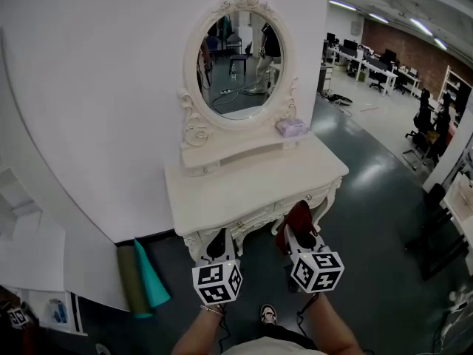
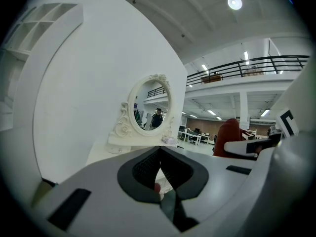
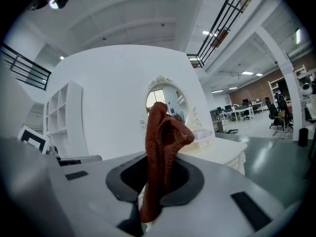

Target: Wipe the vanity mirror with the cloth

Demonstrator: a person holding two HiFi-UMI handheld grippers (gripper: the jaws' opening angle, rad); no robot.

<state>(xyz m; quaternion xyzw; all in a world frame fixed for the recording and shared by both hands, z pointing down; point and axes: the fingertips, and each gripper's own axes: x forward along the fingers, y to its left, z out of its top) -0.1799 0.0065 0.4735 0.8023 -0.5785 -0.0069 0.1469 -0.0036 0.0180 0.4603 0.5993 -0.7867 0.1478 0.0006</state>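
Observation:
The oval vanity mirror (image 1: pixel 238 61) in its carved white frame stands on a white dressing table (image 1: pixel 222 198) against the wall. Both grippers hang low in front of the table's front edge. My right gripper (image 1: pixel 299 235) is shut on a dark red cloth (image 1: pixel 299 219); in the right gripper view the cloth (image 3: pixel 162 132) sticks up out of the right gripper (image 3: pixel 160 159) and covers part of the mirror (image 3: pixel 162 97). My left gripper (image 1: pixel 218 244) is shut with nothing in it; its tips meet in the left gripper view (image 2: pixel 159 151), below the mirror (image 2: pixel 152 107).
A small lilac box (image 1: pixel 291 128) sits on the table's raised shelf by the mirror. Rolled green and teal mats (image 1: pixel 144 276) lean on the wall at lower left, beside a white shelf unit (image 1: pixel 29 265). Office desks and chairs (image 1: pixel 377 69) fill the far right.

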